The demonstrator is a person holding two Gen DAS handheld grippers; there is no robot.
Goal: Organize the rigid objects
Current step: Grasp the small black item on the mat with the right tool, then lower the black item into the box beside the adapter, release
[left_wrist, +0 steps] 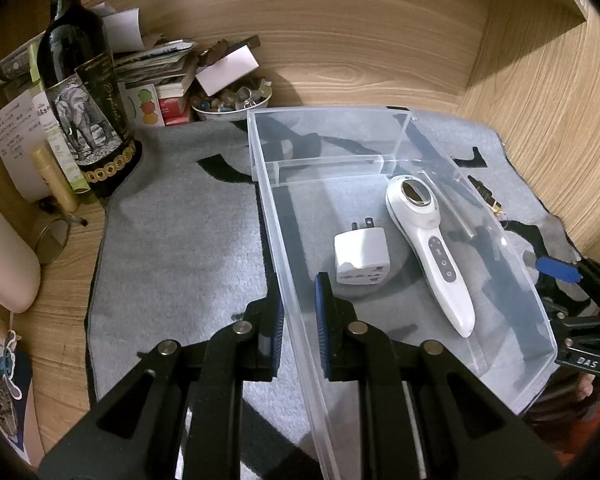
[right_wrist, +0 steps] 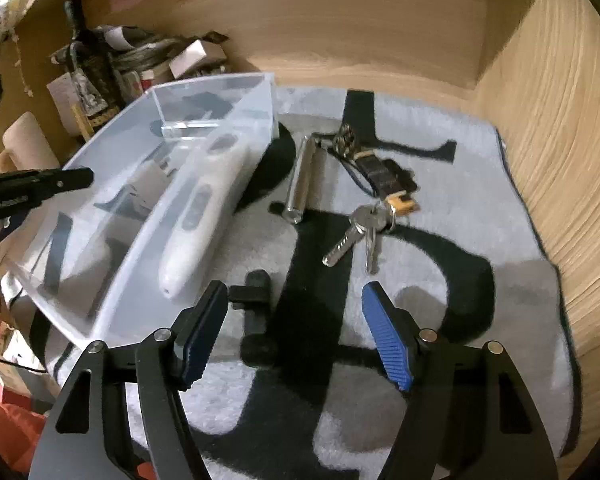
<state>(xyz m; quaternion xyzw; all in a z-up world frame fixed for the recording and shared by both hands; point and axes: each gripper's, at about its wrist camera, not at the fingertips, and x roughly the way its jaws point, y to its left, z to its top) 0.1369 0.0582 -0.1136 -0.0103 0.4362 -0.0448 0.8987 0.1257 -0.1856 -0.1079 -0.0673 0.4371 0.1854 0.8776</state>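
Observation:
A clear plastic bin (left_wrist: 272,216) stands on a grey mat (left_wrist: 180,240). Inside lie a white plug adapter (left_wrist: 362,256) and a white handheld device (left_wrist: 432,244). My left gripper (left_wrist: 300,320) is shut on the bin's left wall, one pad inside and one outside. In the right wrist view the bin (right_wrist: 140,232) is at left with the white device (right_wrist: 204,216) seen through its wall. My right gripper (right_wrist: 296,332) is open and empty above the mat (right_wrist: 480,220). Ahead of it lie a bunch of keys (right_wrist: 360,228), a silver cylinder (right_wrist: 302,180) and a small black object (right_wrist: 256,300).
A dark wine bottle (left_wrist: 80,92), a bowl of small items (left_wrist: 232,100), papers and boxes crowd the back left. A pale cylinder (left_wrist: 4,256) lies at far left. Wooden walls (right_wrist: 560,140) close the back and right side.

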